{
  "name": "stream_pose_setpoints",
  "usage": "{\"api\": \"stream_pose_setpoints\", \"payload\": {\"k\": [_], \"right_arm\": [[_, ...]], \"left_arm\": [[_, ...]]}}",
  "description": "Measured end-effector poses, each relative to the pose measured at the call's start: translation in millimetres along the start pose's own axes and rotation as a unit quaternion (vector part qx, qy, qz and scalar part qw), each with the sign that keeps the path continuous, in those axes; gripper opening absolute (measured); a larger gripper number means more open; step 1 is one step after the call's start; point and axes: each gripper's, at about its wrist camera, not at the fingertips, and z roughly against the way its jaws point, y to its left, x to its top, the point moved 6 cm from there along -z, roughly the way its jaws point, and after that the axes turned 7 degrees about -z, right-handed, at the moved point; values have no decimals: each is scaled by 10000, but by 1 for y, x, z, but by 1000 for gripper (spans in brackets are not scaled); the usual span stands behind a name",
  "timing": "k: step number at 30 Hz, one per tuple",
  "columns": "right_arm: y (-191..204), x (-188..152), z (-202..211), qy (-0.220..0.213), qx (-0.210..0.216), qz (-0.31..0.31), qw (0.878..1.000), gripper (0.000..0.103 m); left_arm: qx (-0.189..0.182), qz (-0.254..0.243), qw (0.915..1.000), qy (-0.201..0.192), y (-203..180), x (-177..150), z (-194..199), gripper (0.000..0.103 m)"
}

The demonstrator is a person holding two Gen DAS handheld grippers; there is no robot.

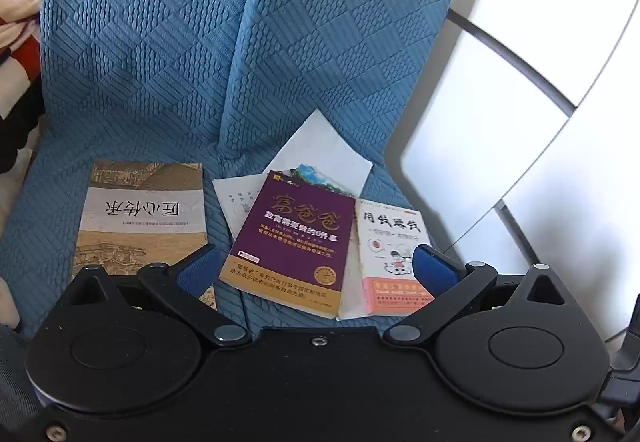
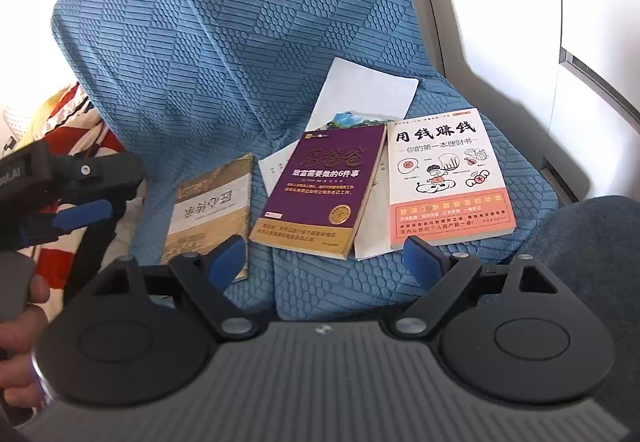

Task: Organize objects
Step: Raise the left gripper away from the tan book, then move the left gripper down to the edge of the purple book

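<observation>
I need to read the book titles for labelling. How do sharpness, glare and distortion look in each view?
Left wrist view: purple book title soft and dim; straight wall lines bow at the right edge. Right wrist view: white book title crisp; bright washed-out wall on the right; tan book lies upside down and skewed.

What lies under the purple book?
White papers and a landscape picture card stick out from beneath the purple book; what it covers of them is hidden.
</observation>
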Motion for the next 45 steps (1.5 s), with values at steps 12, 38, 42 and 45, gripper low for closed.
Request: {"api": "stream_pose_setpoints", "payload": {"k": [12, 38, 42, 45], "right_arm": [[-10, -2, -48, -87, -271, 296, 9992, 89], [-16, 8, -155, 556, 17, -193, 9983, 89], [-18, 10, -169, 701, -22, -344, 9969, 80], [-22, 13, -177, 769, -53, -507, 9957, 77]], "left_arm": [[-43, -68, 9999, 144, 35, -14, -71, 102], [-469, 255, 9930, 1049, 92, -4, -197, 95], [-659, 585, 9895, 1150, 101, -5, -213, 87], [-703, 846, 9851, 1321, 110, -8, -223, 79]]}}
